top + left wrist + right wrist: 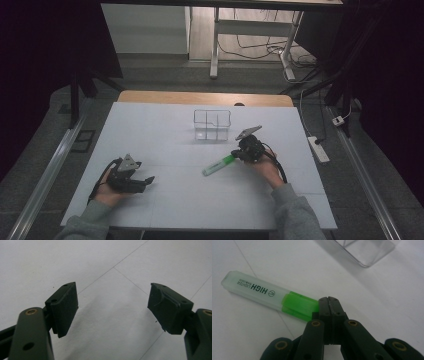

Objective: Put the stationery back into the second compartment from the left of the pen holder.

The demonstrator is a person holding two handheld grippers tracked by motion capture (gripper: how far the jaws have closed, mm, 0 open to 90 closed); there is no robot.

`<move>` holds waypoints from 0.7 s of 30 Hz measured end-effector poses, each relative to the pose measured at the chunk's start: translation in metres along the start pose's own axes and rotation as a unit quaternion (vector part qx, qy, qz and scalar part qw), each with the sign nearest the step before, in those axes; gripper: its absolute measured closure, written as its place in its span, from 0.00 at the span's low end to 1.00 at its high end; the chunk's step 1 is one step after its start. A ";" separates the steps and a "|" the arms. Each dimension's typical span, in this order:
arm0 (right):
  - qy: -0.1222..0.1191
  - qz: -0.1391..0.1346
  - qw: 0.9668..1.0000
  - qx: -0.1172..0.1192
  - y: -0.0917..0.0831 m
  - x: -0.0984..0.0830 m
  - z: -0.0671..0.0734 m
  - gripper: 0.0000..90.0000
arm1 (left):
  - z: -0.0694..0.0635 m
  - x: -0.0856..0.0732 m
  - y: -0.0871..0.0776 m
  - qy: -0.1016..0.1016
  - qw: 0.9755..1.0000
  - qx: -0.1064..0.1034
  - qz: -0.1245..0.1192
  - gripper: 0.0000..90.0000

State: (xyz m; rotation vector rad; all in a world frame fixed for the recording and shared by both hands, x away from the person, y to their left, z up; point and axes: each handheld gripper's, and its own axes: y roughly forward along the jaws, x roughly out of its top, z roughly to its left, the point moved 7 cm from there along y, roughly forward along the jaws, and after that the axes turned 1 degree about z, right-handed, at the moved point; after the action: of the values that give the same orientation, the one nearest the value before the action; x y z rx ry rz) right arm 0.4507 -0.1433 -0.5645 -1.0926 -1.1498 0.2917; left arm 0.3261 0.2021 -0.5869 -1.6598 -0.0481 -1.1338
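Observation:
A green highlighter [218, 164] with a frosted cap lies flat on the white table [165, 145], right of centre. My right gripper [236, 156] is shut at its green end. In the right gripper view the two jaws are pressed together with nothing between them, and the tip of my right gripper [329, 302] touches the highlighter [272, 296] from the side. My left gripper [148, 181] rests low at the front left. In the left gripper view my left gripper [112, 307] is open wide over the bare table [112, 277].
A clear plastic organizer [212, 125] with compartments stands at the middle back of the table, just beyond the highlighter; its corner [362, 252] is near the right gripper. A power strip [318, 149] lies on the floor to the right.

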 end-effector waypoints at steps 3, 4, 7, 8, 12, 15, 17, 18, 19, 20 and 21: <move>-0.005 0.001 1.000 0.006 0.002 0.003 0.007 0.99 | 0.000 0.000 0.000 0.000 1.000 -0.001 -0.001 0.27; -0.008 0.003 1.000 0.008 0.003 0.003 0.009 0.99 | 0.000 0.000 0.000 0.000 1.000 -0.002 -0.001 0.27; -0.015 0.005 1.000 0.014 0.005 0.006 0.015 0.99 | 0.000 0.000 0.000 0.001 1.000 -0.002 0.000 0.27; -0.015 0.004 1.000 0.016 0.006 0.007 0.018 0.99 | 0.000 0.000 0.000 0.002 1.000 -0.001 0.000 0.27; -0.020 0.006 1.000 0.022 0.007 0.008 0.023 0.99 | 0.000 0.000 0.000 0.002 1.000 -0.001 0.000 0.27; -0.020 0.007 0.999 0.029 0.008 0.009 0.027 0.99 | 0.000 0.000 0.000 0.003 1.000 -0.001 0.001 0.27; -0.019 0.006 0.999 0.034 0.009 0.010 0.030 0.99 | 0.000 0.000 0.001 0.004 1.000 -0.001 0.001 0.27; -0.018 0.006 0.999 0.038 0.010 0.010 0.031 0.99 | 0.000 0.000 0.001 0.004 1.000 -0.001 0.001 0.27; -0.018 0.005 0.999 0.041 0.011 0.011 0.033 0.99 | -0.001 0.000 0.001 0.004 1.000 -0.001 0.001 0.27; -0.018 0.005 0.999 0.043 0.011 0.011 0.035 0.99 | -0.001 0.000 0.001 0.004 1.000 -0.001 0.001 0.27; -0.021 0.006 0.999 0.045 0.012 0.012 0.036 0.99 | -0.001 0.000 0.001 0.004 1.000 -0.001 0.001 0.27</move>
State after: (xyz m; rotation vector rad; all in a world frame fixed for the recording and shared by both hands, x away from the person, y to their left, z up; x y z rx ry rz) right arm 0.4293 -0.1096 -0.5672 -1.0193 -1.1568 0.3730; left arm 0.3259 0.2015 -0.5876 -1.6569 -0.0408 -1.1400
